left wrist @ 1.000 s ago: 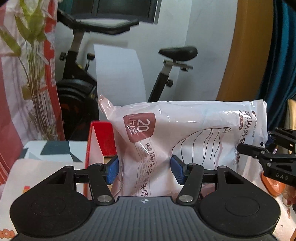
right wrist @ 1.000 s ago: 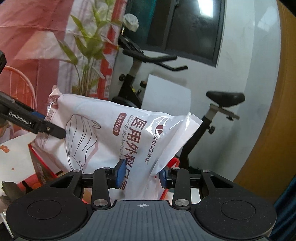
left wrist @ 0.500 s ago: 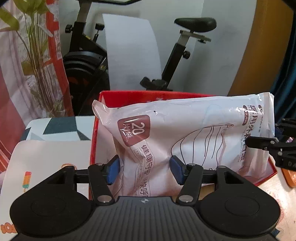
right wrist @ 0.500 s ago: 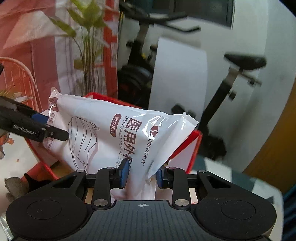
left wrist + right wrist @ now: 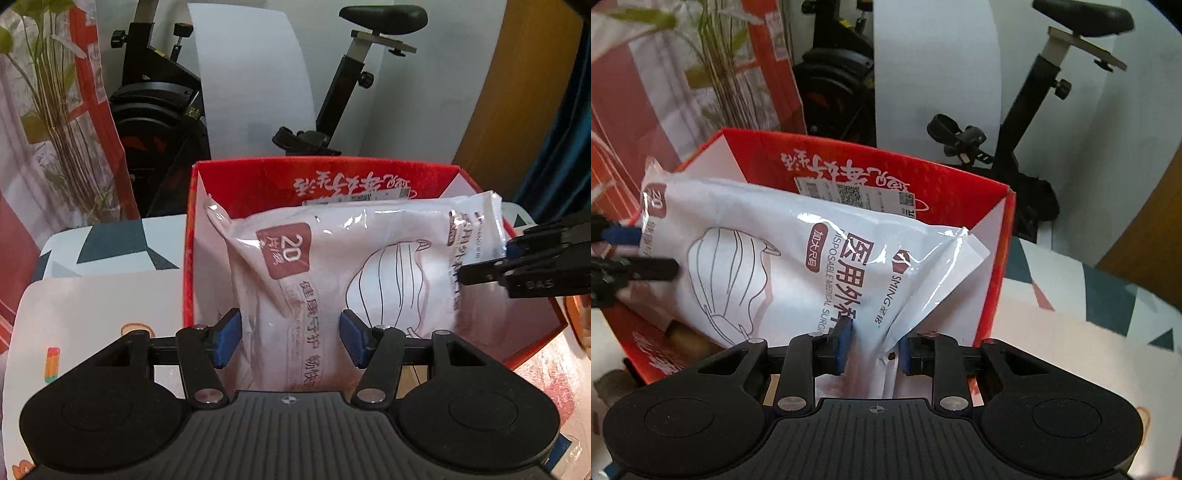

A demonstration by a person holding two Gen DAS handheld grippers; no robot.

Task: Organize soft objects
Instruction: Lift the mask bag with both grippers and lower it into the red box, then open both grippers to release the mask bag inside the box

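Behind everything, an exercise bike (image 5: 343,85) and a curved white sheet (image 5: 255,74) against the wall; nearer, a desk (image 5: 103,295) under a patterned cloth. On the desk, an open red box (image 5: 325,173), printed characters upside down on its far inner wall. Inside the box's opening, tilted and only partly sunk below the rim, a white pack of disposable masks (image 5: 351,266), soft and crinkled, far corners still above the red walls. Long axis of the pack running across the box from side to side, one end toward each hand, so neither hand nearer than the other: each holding its own end. Left gripper (image 5: 290,338) at the end marked with the count label, fingers about half spread, blue pads (image 5: 227,338) set against the bulging sides of the pack, apparently gripping the thick part. Right gripper (image 5: 873,347) at the opposite end, pinching the thin, gathered plastic near the torn corner, jaws closing further with the film bunched between them. Pack lying straight ahead of and just below both sets of fingers. Likely next: lowering level into the box, both ends together, then letting go.
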